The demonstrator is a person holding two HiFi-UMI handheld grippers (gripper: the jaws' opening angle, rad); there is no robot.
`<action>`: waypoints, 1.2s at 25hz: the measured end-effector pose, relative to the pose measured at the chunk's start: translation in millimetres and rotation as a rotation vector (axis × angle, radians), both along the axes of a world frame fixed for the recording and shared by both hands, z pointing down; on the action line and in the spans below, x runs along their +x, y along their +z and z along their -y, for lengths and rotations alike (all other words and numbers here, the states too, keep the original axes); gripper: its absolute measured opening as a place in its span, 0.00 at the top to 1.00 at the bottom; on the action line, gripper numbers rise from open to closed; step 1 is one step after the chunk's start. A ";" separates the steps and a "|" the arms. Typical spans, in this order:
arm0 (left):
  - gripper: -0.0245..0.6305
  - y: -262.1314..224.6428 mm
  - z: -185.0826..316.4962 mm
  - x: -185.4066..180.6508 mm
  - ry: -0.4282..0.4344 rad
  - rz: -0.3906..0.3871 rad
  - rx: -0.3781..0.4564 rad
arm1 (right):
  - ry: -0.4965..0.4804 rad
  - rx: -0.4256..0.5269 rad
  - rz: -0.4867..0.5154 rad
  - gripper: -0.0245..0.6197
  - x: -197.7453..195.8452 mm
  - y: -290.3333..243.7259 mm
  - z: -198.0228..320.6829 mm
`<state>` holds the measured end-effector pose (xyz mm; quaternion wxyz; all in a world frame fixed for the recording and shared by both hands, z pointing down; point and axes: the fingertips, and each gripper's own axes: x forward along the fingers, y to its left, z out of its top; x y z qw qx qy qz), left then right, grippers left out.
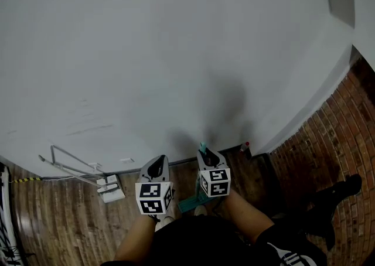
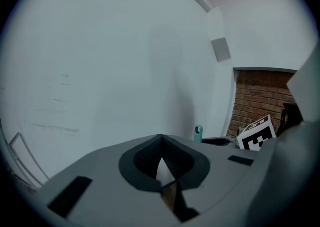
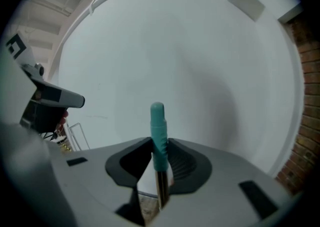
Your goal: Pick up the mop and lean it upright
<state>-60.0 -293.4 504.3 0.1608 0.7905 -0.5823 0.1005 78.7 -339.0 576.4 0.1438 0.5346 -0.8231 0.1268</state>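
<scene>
The mop stands nearly upright close to the white wall (image 1: 176, 54). Its teal grip (image 3: 158, 131) rises between the pads of my right gripper (image 3: 159, 146), which is shut on the handle; the metal shaft runs down below the pads. In the head view the grip's tip (image 1: 203, 147) pokes out above the right gripper (image 1: 206, 154), and the teal mop head (image 1: 192, 202) rests on the wooden floor under it. My left gripper (image 1: 158, 165) hangs just left of the mop, apart from it. Its jaws (image 2: 160, 143) meet at the tips with nothing between them; the teal tip (image 2: 198, 133) shows to its right.
A metal wire rack (image 1: 70, 165) and a white box (image 1: 110, 187) lie at the wall's foot on the left. A brick wall (image 1: 328, 142) closes the right side, with a dark object (image 1: 337, 191) on the floor by it. A small red-topped thing (image 1: 245, 146) sits in the corner.
</scene>
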 end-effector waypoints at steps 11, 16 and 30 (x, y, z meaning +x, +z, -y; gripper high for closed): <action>0.97 -0.3 -5.7 1.5 0.011 -0.001 0.002 | -0.007 0.007 -0.012 0.79 -3.5 1.2 -1.3; 0.97 -2.3 -7.9 0.1 -0.001 0.005 0.005 | 0.002 0.008 -0.013 0.79 -0.3 1.9 1.0; 0.97 -1.9 -21.7 -13.6 -0.086 0.015 -0.002 | -0.008 -0.034 -0.013 0.79 -6.5 15.2 44.2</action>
